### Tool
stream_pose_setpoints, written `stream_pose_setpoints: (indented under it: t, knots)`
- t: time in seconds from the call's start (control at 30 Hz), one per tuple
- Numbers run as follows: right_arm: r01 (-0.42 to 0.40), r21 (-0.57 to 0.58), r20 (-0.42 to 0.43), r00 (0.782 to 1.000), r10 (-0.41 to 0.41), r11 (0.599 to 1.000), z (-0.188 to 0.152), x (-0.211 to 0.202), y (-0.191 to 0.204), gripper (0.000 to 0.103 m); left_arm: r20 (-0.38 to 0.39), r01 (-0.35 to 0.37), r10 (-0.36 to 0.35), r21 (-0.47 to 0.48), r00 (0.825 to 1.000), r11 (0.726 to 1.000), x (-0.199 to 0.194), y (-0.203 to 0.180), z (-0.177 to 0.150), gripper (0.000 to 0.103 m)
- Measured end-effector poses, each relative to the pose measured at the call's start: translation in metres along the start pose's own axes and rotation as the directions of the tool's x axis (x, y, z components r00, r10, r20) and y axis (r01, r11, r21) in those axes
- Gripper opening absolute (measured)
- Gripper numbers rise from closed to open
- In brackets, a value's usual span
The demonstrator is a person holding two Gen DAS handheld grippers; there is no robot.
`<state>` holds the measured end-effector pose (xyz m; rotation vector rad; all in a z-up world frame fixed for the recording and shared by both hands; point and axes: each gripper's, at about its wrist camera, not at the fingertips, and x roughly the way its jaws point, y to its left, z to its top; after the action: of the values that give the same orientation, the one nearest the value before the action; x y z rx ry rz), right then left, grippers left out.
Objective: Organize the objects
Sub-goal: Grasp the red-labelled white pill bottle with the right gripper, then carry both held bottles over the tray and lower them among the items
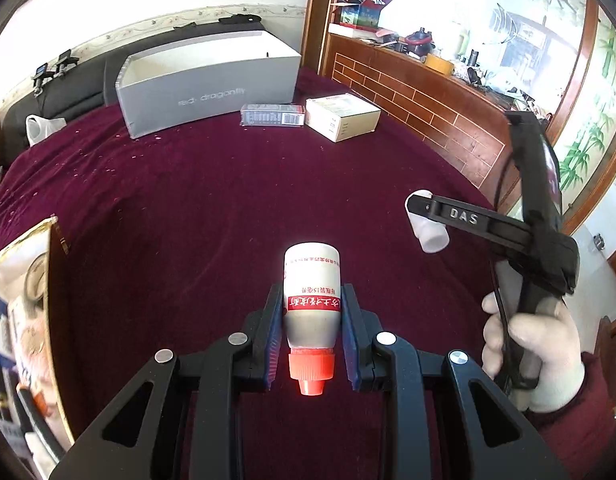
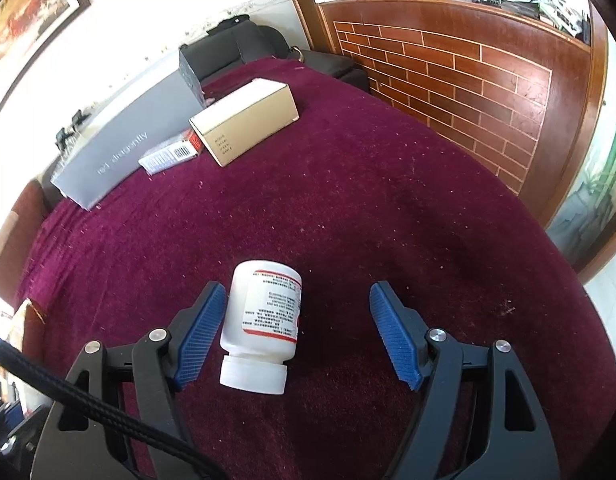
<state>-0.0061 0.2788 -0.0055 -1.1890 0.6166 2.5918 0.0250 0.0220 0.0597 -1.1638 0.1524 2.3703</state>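
Observation:
My left gripper is shut on a small white bottle with a red label and orange cap, cap toward the camera, held above the maroon cloth. My right gripper is open; a white pill bottle with a white cap lies between its fingers, against the left pad and apart from the right one. In the left wrist view the right gripper shows from the side with that white bottle at its tip.
An open grey box stands at the far side of the cloth, also in the right wrist view. Beside it lie a flat blue-red carton and a beige box. A snack bag is at the left. A wooden counter borders the right.

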Motion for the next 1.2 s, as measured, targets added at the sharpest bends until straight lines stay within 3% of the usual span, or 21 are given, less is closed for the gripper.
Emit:
stream_pose_setpoints:
  t: [0.13, 0.2, 0.27, 0.33, 0.8, 1.2]
  knots:
    - [0.050, -0.045, -0.037, 0.998, -0.052, 0.998, -0.001, 0.001, 0.011, 0.073, 0.016, -0.022, 0.022, 0.001, 1.000, 1.000, -0.010, 0.004, -0.011, 0.022]
    - [0.100, -0.108, -0.052, 0.993, -0.106, 0.989, -0.002, 0.006, 0.022, 0.066, 0.017, -0.022, 0.022, -0.011, 1.000, 1.000, -0.013, 0.008, -0.016, 0.022]
    - [0.143, -0.175, -0.054, 0.986, -0.155, 0.974, -0.004, 0.010, 0.032, 0.046, 0.017, -0.020, 0.020, -0.023, 1.000, 1.000, -0.015, 0.011, -0.019, 0.022]
    - [0.166, -0.226, -0.055, 0.982, -0.183, 0.960, -0.006, 0.011, 0.040, 0.034, 0.020, -0.022, 0.022, -0.026, 1.000, 0.999, -0.018, 0.013, -0.022, 0.022]
    - [0.022, -0.145, -0.137, 0.990, -0.042, 0.989, -0.027, -0.015, 0.027, 0.033, 0.048, -0.033, 0.034, -0.025, 0.998, 0.999, -0.042, 0.018, -0.041, 0.023]
    - [-0.067, -0.151, -0.115, 0.992, 0.050, 0.986, -0.055, -0.061, 0.037, 0.033, 0.064, 0.004, -0.002, -0.031, 0.998, 0.999, -0.069, 0.013, -0.061, 0.023]
